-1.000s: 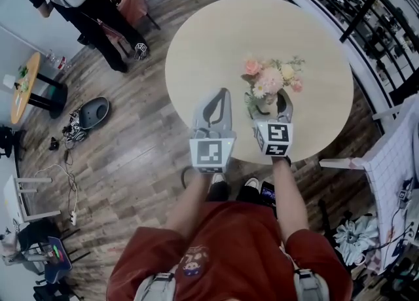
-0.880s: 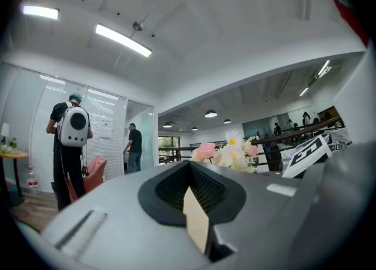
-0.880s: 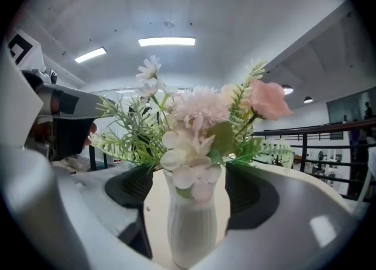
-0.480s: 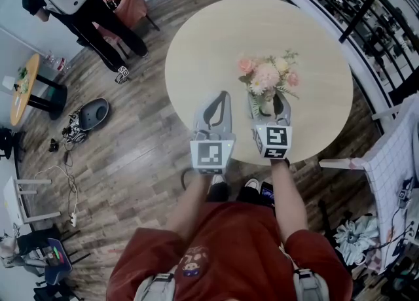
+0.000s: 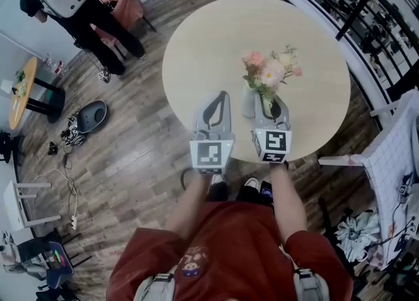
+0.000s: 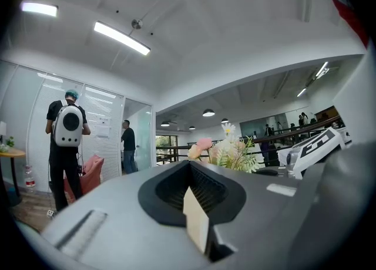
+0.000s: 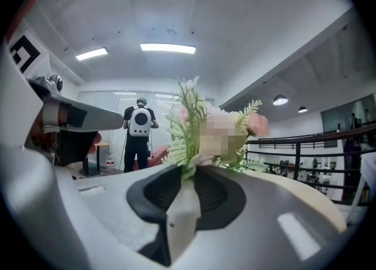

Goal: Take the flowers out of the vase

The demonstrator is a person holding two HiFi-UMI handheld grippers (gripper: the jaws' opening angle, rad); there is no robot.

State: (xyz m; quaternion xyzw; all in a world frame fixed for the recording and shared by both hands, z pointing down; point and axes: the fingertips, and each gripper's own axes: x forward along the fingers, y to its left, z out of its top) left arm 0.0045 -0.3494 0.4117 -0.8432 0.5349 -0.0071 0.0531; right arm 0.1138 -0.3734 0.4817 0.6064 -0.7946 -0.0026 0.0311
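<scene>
Flowers (image 5: 270, 70) have shifted slightly up-frame while my right claw (image 5: 271, 101) has just been closing. It now pinches their stems near frame centre, the vase (image 5: 248, 103) just left of it. My left claw (image 5: 217, 105) is closed and empty.

No legible text, brand or number anywhere. Only print in sight: black-and-white square markers on the marker cube (image 5: 211, 152) of the left gripper (image 5: 221, 95) and the marker cube (image 5: 272, 144) of the right gripper (image 5: 270, 102) (patterns, not characters). A white sheet (image 6: 104, 125) on the glass wall is too small to read.
</scene>
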